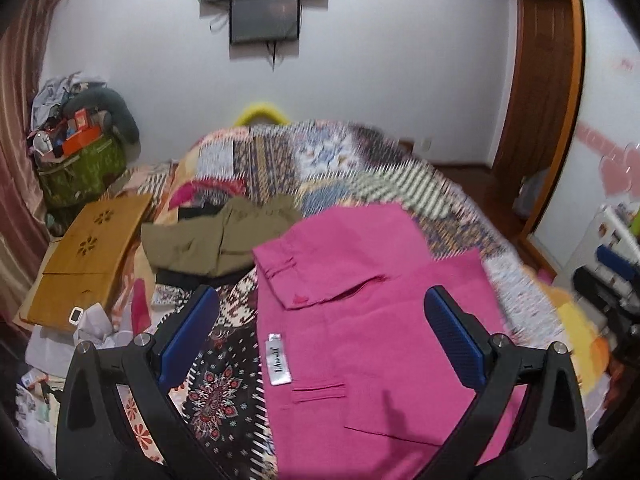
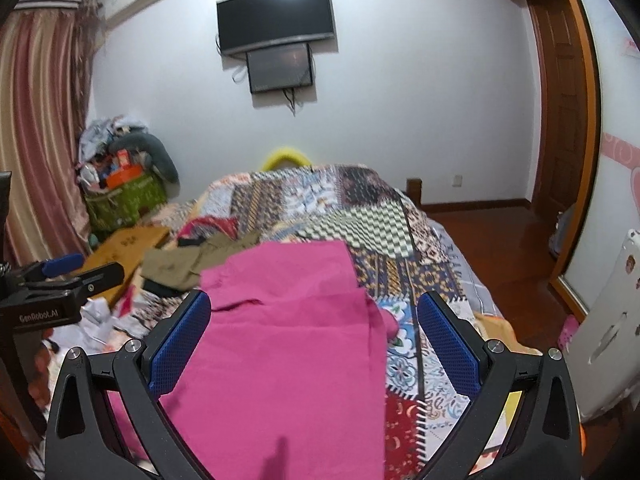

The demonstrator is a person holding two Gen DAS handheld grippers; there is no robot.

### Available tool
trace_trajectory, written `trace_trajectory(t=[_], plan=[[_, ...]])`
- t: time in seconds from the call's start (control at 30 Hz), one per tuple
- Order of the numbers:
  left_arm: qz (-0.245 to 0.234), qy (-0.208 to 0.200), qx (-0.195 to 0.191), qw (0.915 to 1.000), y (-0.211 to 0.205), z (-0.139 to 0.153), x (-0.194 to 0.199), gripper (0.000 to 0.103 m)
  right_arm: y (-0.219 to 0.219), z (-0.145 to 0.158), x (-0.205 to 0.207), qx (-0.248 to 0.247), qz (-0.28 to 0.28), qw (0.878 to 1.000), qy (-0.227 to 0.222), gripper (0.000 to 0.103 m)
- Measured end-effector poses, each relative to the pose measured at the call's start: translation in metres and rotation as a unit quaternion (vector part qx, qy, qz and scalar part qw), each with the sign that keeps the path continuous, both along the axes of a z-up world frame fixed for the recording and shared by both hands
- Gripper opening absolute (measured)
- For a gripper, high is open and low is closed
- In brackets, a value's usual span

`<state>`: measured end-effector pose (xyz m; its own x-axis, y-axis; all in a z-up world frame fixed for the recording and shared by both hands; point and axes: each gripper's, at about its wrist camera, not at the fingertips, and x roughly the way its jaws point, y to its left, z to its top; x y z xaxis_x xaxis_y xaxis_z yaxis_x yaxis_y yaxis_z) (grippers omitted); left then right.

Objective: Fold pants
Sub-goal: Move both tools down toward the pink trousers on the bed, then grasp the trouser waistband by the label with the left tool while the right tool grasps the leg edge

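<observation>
Nearby, olive garment (image 1: 224, 236) beside pink pants (image 1: 360, 320).

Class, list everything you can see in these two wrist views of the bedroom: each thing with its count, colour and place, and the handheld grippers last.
Pink cotton pants: one, pink, spread on the bed nearest the cameras.
Olive-green garment: one, olive, beyond the pants.
Patchwork quilt: one, multicoloured, covering the bed.
Wooden lap tray: one, tan, at the bed's left.
Green storage bag: one, green, overfilled, in the corner.
Striped curtain: one, pink-beige, left wall.
Wall-mounted screens: two, black, far wall.
Wooden door: one, brown, right.
Left gripper: one, black with blue pads, open over the pants.
Right gripper: one, same, open.
</observation>
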<state>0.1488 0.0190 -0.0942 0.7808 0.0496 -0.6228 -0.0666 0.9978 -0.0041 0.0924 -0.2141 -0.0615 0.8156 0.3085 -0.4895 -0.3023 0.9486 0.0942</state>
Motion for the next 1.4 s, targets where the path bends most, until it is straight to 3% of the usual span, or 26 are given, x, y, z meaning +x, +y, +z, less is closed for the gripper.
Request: trace_trajectory(t=[0.3, 0.67, 0.73, 0.8, 0.9, 1.1, 1.17, 1.33, 1.4], plan=[[-0.003, 0.093, -0.010, 0.9956, 0.017, -0.064, 0.052, 0.103, -0.017, -0.039, 0.042, -0.033, 0.000, 0.997, 0.075, 0.103], [-0.005, 0.162, -0.036, 0.9860, 0.040, -0.101, 0.091, 0.103, -0.030, -0.077, 0.095, -0.019, 0.011, 0.987, 0.157, 0.102], [-0.003, 0.169, -0.045, 0.9847, 0.046, -0.104, 0.097, 0.093, -0.030, -0.081, 0.104, -0.021, 0.015, 0.986, 0.162, 0.102], [-0.006, 0.185, -0.041, 0.9819, 0.049, -0.109, 0.104, 0.077, -0.029, -0.085, 0.112, -0.023, 0.021, 0.986, 0.167, 0.098], [-0.018, 0.198, -0.056, 0.9785, 0.051, -0.114, 0.107, 0.069, -0.030, -0.091, 0.123, -0.023, 0.029, 0.983, 0.178, 0.092], [-0.048, 0.218, -0.105, 0.9691, 0.052, -0.112, 0.106, 0.040, -0.031, -0.102, 0.137, -0.013, 0.050, 0.979, 0.198, 0.071], [-0.055, 0.225, -0.115, 0.9659, 0.051, -0.112, 0.106, 0.038, -0.030, -0.107, 0.140, 0.001, 0.064, 0.975, 0.213, 0.059], [-0.053, 0.239, -0.132, 0.9605, 0.056, -0.119, 0.110, 0.038, -0.030, -0.116, 0.140, 0.029, 0.077, 0.970, 0.229, 0.048], [-0.057, 0.232, -0.131, 0.9622, 0.055, -0.117, 0.110, 0.032, -0.030, -0.116, 0.142, 0.036, 0.081, 0.969, 0.230, 0.041]])
